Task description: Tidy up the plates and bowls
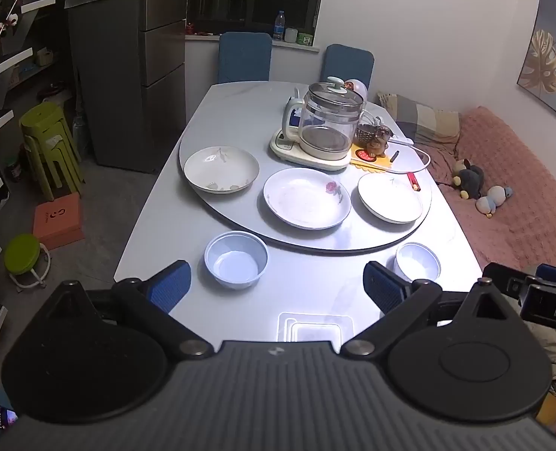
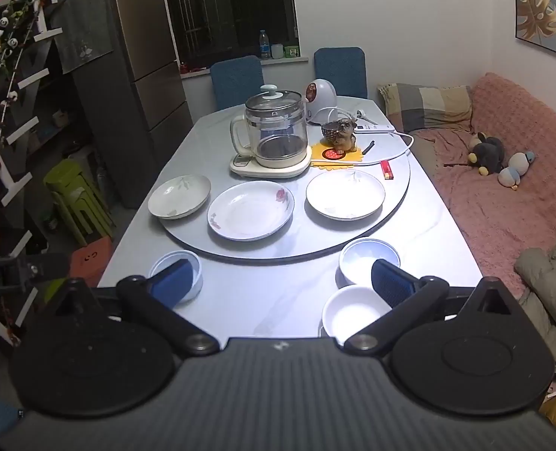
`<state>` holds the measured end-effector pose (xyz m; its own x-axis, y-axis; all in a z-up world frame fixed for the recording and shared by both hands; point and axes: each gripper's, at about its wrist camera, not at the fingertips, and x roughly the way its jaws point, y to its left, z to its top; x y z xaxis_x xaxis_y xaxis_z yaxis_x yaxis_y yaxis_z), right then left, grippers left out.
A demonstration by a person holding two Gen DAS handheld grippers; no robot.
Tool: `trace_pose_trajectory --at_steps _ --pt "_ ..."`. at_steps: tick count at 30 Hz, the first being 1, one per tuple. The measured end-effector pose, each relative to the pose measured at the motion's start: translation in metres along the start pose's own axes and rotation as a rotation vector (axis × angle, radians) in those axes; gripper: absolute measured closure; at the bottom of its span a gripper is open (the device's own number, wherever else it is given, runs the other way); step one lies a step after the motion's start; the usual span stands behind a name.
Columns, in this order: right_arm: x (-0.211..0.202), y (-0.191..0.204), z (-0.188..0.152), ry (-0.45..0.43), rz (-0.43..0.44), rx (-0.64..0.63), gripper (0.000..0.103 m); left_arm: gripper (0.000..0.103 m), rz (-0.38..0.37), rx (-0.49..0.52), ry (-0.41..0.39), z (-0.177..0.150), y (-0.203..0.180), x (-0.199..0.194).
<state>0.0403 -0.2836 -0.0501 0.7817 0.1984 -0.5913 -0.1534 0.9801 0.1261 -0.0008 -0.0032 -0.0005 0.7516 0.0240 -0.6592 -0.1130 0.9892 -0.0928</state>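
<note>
Left gripper (image 1: 276, 287), black with blue ribbed pads, hovers above the near edge of the pale grey oval table (image 1: 157, 233), level, pointing down the table; fingers spread wide, nothing between them. Right gripper (image 2: 283, 283), same build, hovers over the near table edge to the right of it, fingers also spread wide, nothing held.

Nearest, in the left view, a clear square plastic container (image 1: 315, 326) sits at the table edge just ahead of the left gripper body. In the right view, a plain white round bowl (image 2: 355, 314) sits close in, partly behind the right gripper's right finger (image 2: 390, 283). Just beyond it, a white bowl with blue rim (image 2: 368, 263), near but whether touching can't tell. On the left side, a light blue round plastic bowl (image 1: 236, 259) stands alone, well apart from the other bowls.

Further out, a round grey turntable (image 1: 240, 214) carries three shallow plates in a row, apart from each other: cream plate with leaf print (image 1: 221, 169) left, white plate with pink flower (image 1: 307, 198) middle, white plate with thin rim line (image 1: 390, 197) right.

Behind them, a glass electric kettle on a cream base (image 1: 325, 127), a brown animal figurine (image 1: 377, 143) on a yellow mat, a red lighter (image 1: 414, 181). Far end: two blue chairs (image 1: 245, 56).
</note>
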Motion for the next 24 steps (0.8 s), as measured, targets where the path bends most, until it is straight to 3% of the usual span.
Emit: trace_pose_trajectory --at_steps 24 --pt "0.002 0.004 -0.007 0.023 0.012 -0.019 0.000 0.003 0.006 -0.030 -0.002 -0.006 0.003 -0.014"
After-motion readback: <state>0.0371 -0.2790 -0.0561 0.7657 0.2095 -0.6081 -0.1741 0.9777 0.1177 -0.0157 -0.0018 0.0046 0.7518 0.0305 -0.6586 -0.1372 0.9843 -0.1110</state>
